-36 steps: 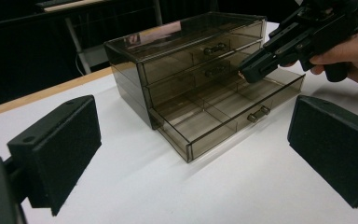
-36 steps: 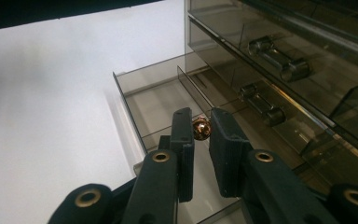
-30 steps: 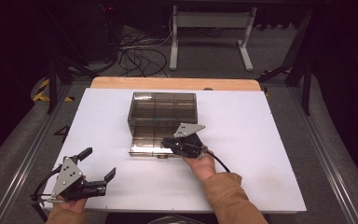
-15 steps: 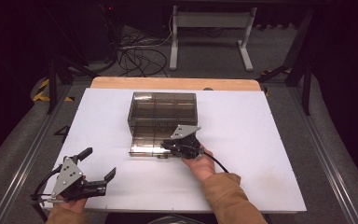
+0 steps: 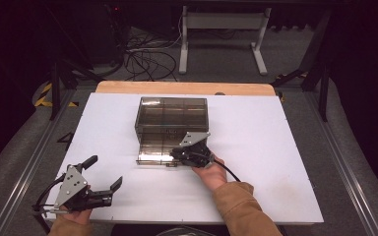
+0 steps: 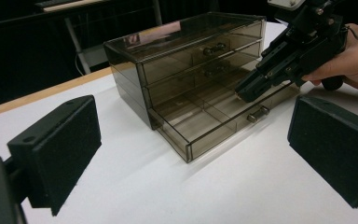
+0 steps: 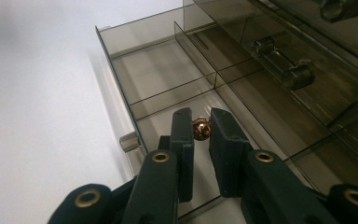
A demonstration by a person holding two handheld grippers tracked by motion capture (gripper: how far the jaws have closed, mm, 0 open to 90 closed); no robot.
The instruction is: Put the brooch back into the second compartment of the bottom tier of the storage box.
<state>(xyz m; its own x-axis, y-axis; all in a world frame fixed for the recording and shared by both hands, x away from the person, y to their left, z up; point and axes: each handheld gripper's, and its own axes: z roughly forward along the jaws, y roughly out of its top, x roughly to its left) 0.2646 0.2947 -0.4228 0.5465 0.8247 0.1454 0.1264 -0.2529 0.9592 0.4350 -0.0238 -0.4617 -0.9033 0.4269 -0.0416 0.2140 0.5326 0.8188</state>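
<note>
A small round bead (image 7: pixel 200 129), shiny and copper-brown, sits clamped between the pads of the right gripper (image 7: pixel 200 133), held over a front compartment of the pulled-out bottom drawer (image 7: pixel 168 81) of a smoky clear drawer chest (image 5: pixel 171 123) near the middle of the white table (image 5: pixel 275 162). The drawer's thin dividers and its small handle (image 7: pixel 129 141) lie close around the jaws, with the two closed upper drawers just behind. The left gripper (image 5: pixel 103 174) rests well apart at the table's near left corner, its jaws spread wide and holding nothing.
</note>
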